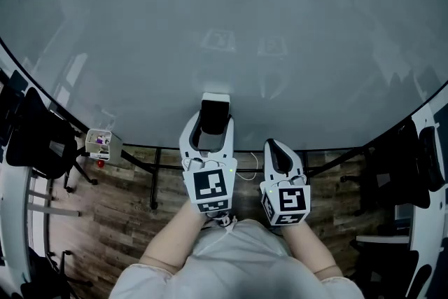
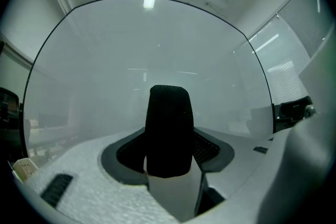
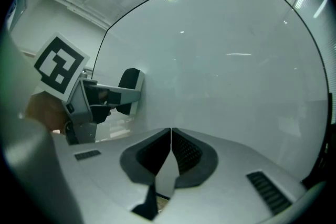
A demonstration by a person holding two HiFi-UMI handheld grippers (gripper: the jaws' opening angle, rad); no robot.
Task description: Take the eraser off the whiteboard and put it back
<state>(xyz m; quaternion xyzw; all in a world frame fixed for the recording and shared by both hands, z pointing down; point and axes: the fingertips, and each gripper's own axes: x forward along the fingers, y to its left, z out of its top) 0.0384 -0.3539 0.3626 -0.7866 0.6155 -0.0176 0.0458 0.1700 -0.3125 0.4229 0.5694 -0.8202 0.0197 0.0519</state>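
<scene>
Eraser (image 2: 168, 128): probably light, stiff body, soft felt; held between left gripper (image 1: 211, 120) jaws at its sides, against whiteboard (image 2: 157, 44). Right gripper (image 3: 171, 138) jaws together, empty.

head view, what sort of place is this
Probably an office or meeting room: a large whiteboard fills the view with an eraser against it, office chairs stand at both sides, and the floor is wood plank.

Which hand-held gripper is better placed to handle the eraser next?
Left. The left hand-held gripper has the eraser between its jaws at the whiteboard, though a firm grip is not clear. The right hand-held gripper is shut, empty and beside it, apart from the eraser.
</scene>
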